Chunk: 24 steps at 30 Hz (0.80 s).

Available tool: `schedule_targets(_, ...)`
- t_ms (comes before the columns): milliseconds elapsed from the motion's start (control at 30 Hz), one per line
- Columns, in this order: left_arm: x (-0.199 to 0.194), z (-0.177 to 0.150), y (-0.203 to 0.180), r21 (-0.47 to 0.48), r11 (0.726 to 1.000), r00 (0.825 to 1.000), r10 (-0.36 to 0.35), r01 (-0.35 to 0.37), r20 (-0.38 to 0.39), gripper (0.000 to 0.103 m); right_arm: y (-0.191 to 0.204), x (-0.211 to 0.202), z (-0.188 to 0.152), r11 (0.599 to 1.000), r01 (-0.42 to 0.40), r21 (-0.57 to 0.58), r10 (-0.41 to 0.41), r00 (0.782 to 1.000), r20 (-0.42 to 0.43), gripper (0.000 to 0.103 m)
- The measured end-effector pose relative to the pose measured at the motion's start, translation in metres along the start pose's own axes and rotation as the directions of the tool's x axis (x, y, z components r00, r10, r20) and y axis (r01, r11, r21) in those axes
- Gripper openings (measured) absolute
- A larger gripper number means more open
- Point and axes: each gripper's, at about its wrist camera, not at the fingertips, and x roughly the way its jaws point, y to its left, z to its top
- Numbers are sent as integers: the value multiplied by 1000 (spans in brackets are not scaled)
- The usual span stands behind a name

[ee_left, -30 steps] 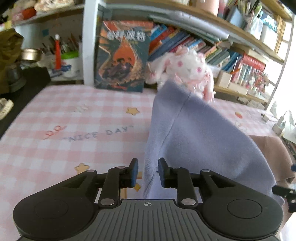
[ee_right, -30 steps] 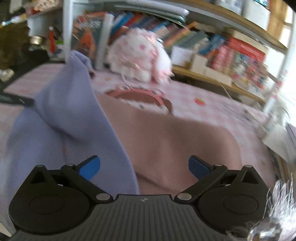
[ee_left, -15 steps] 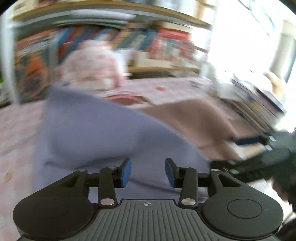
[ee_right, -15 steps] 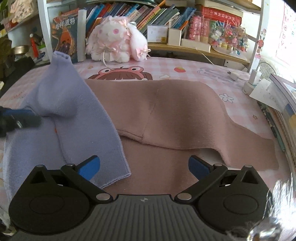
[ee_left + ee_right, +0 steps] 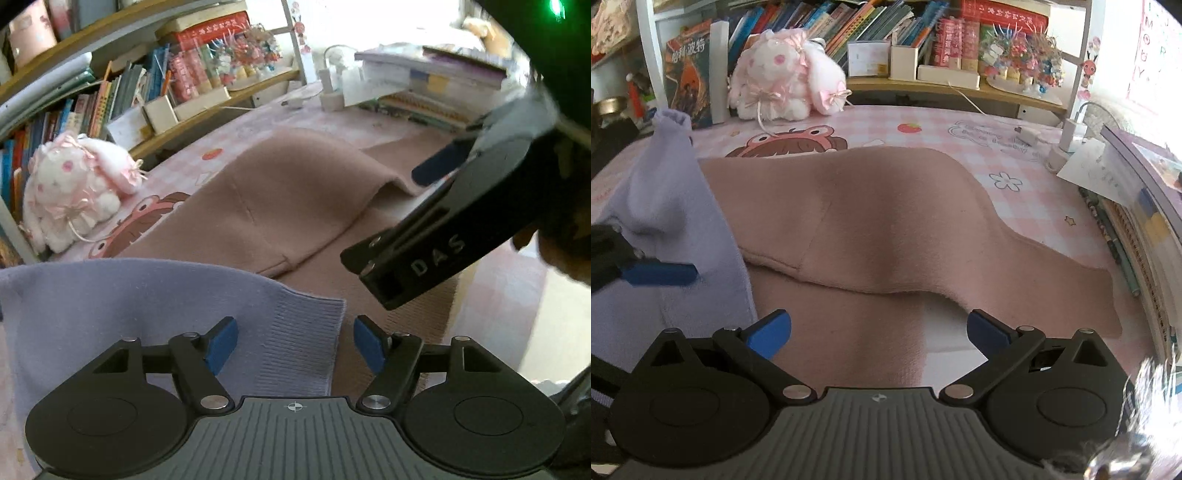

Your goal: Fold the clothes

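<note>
The left gripper [image 5: 293,345], jaws just opening, hovers apparently clear above the lilac knit garment's [image 5: 147,299] ribbed hem; the right gripper [image 5: 879,328] gapes wide over the dusty-pink fleece garment [image 5: 886,206].

Two garments are lying on a table [image 5: 1015,147] with a printed cloth. The folded sweater [image 5: 886,214] is sitting in the middle, one sleeve running out to the right. The second garment [image 5: 665,221] is lying just to its left, touching it. Behind both, a plush rabbit [image 5: 783,77] is sitting against a bookshelf [image 5: 960,88]. A stack of books [image 5: 1145,206] is lying along the table's right edge.
</note>
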Motion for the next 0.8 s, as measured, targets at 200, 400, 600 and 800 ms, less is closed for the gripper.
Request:
schedule_targets(200,5,-2,2,-69,995,998,70,-69,4,22,-4,5,5,999,-45,-28,45,999,-11,103)
schedule_targets(400,-36,-16,57,-310,932,975,215,-189,53,5,0,9,13,996,-70,-48,70,997,-10,103)
schedule_targets(600,-105,-69,166,-569,715,874,485,-407,-16,5,9,17,19,996,-80,-47,79,996,-29,103)
schedule_targets(800,-160,-143,261,-682,412,701,681,-604,-210,5,22,20,22,999,-41,-31,39,998,-41,103)
